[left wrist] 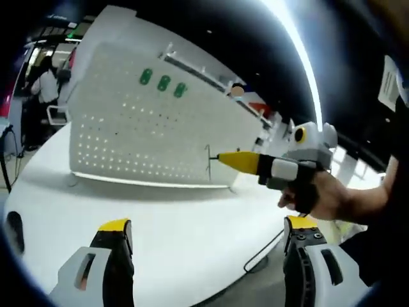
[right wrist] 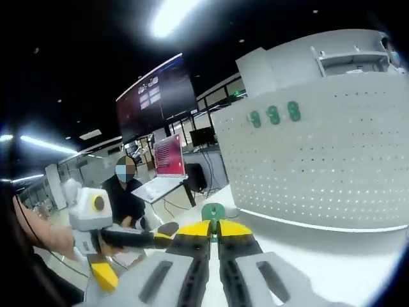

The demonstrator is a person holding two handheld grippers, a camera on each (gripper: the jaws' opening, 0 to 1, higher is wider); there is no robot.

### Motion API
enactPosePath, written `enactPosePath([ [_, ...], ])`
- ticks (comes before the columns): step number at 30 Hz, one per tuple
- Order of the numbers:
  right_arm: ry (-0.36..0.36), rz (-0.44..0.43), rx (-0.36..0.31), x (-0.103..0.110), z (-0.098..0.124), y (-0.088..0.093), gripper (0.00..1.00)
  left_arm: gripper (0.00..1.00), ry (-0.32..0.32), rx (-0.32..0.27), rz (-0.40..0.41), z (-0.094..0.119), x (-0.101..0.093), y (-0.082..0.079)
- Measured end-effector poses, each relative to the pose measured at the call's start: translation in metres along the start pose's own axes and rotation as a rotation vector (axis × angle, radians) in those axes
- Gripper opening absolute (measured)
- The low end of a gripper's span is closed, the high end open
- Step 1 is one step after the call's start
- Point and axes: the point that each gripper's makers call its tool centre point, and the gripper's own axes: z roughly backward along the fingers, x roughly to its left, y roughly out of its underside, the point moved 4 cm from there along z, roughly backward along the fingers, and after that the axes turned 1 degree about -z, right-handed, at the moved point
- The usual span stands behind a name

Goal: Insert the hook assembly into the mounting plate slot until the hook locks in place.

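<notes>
Right now I'm on the approach: the white pegboard mounting plate point(left wrist: 153, 121) stands at 11 o'clock on the table point(left wrist: 179, 236). My right gripper point(right wrist: 214, 231) is pinched on the green hook assembly point(right wrist: 213, 211); my left gripper point(left wrist: 208, 233) is wide, holding nothing. Next, I judge, line the hook up with a slot and push.

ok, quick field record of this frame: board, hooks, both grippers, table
board: white pegboard standing upright on white table
hooks on board: three green hooks in a row near the top
left gripper: open, nothing between its jaws
right gripper: shut on green hook, tips near the board's lower edge
hook's metal pin: beside board face, contact unclear
</notes>
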Motion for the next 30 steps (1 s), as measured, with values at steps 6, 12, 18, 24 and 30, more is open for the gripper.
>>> enactPosePath([
  [6,0.067,0.017,-0.045,-0.010,0.001,-0.010,0.00,1.00,-0.023,-0.003,0.002,0.004,0.010,0.005],
  [12,0.138,0.077,-0.094,-0.016,-0.002,-0.024,0.00,1.00,-0.045,-0.013,0.011,0.001,0.020,0.007],
  [18,0.184,0.088,-0.143,-0.024,-0.013,-0.041,0.00,0.99,-0.061,0.002,-0.003,0.001,0.024,0.013],
  [24,0.244,0.068,-0.179,-0.046,-0.020,-0.053,0.00,1.00,-0.054,0.024,-0.029,0.004,0.021,0.016],
  [30,0.349,0.081,-0.269,-0.065,-0.018,-0.078,0.00,1.00,-0.062,0.023,-0.020,0.006,0.021,0.017],
])
